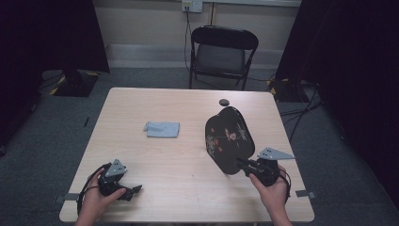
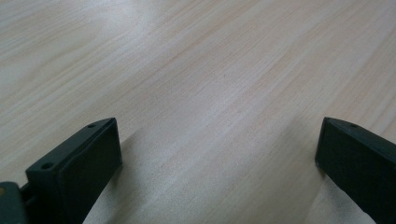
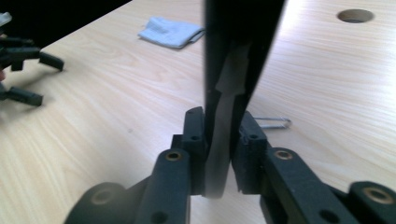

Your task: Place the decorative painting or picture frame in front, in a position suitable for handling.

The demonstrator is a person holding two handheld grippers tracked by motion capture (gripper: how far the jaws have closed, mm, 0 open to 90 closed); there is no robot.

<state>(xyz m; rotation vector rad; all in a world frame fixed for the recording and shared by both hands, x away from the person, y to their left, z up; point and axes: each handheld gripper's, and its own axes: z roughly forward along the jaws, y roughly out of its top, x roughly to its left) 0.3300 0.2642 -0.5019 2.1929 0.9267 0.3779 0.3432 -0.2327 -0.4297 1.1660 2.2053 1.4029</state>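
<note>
Black lacquered fan (image 1: pixel 229 139) pinched edge-on between right gripper (image 3: pixel 219 140) jaws — left gripper (image 2: pixel 217 154) jaws spread, empty.

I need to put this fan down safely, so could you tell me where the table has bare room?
Bare wood lies between the blue cloth and the left hand-held gripper, and along the table's far left edge. It is crowded around the fan and the right hand-held gripper.

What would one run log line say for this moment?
right claw: shut on black lacquered fan-shaped tray | left claw: open, idle
</note>
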